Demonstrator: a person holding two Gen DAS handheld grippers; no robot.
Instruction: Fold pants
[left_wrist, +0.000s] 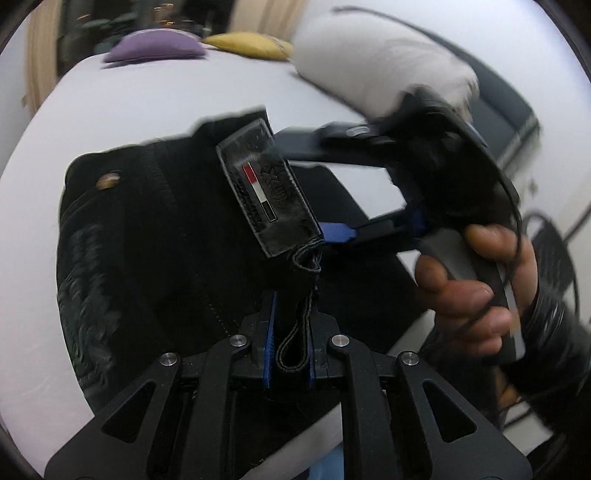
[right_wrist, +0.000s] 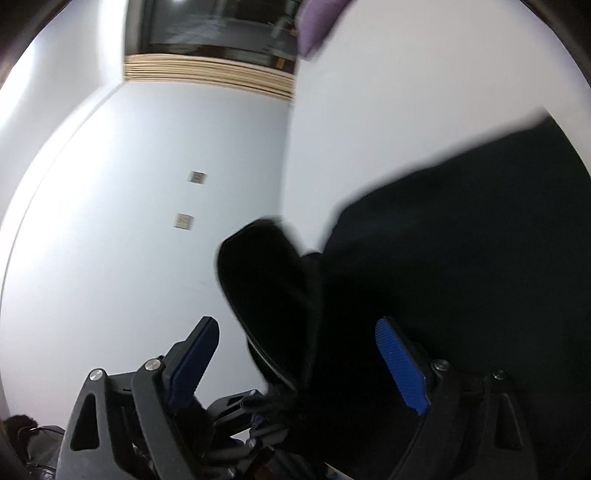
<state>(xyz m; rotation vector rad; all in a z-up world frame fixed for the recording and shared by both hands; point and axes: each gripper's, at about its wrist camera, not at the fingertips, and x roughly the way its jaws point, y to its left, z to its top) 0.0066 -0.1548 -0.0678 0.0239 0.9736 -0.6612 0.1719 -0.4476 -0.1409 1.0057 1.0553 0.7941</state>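
Black pants (left_wrist: 159, 236) lie on a white bed (left_wrist: 147, 110), waistband up, with a leather label (left_wrist: 264, 192) and a brass button (left_wrist: 107, 181). My left gripper (left_wrist: 290, 332) is shut on the waistband near a belt loop (left_wrist: 295, 343). My right gripper (left_wrist: 314, 192) shows in the left wrist view, held in a hand, open, its fingers either side of the waistband at the label. In the right wrist view the right gripper (right_wrist: 299, 350) is open around a fold of the black pants (right_wrist: 461, 258), blue pads (right_wrist: 400, 365) apart.
A white pillow (left_wrist: 373, 62), a purple cushion (left_wrist: 155, 46) and a yellow cushion (left_wrist: 251, 44) lie at the far side of the bed. The purple cushion also shows in the right wrist view (right_wrist: 317, 22). A dark chair (left_wrist: 554, 251) stands at right.
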